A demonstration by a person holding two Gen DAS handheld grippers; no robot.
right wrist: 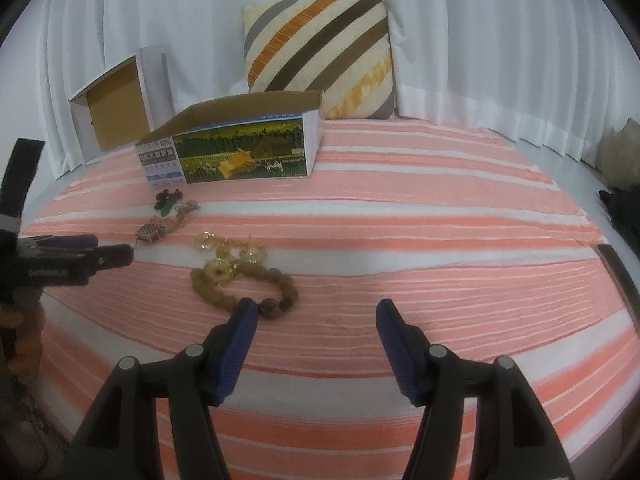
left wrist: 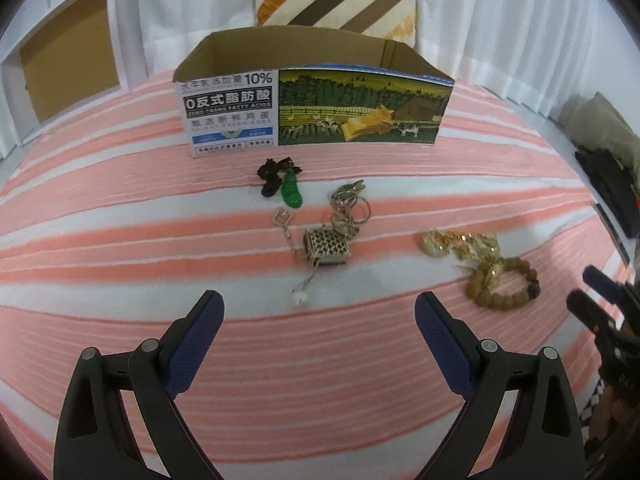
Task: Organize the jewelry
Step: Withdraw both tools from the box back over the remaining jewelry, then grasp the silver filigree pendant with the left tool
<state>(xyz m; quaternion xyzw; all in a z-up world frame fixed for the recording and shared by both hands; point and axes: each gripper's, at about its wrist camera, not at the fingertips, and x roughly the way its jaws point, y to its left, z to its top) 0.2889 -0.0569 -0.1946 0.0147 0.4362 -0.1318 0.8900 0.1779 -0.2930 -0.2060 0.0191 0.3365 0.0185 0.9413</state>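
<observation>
Jewelry lies on a pink-and-white striped cloth in front of an open printed cardboard box, also in the right wrist view. A green pendant with dark beads, a silver chain with a square mesh charm, gold pieces and a brown bead bracelet lie apart. My left gripper is open and empty just short of the mesh charm. My right gripper is open and empty; its left fingertip sits at the bead bracelet.
A striped cushion leans on white curtains behind the box. A white box with a brown inside stands at the back left. Dark items lie past the cloth's right edge. The right gripper also shows in the left wrist view.
</observation>
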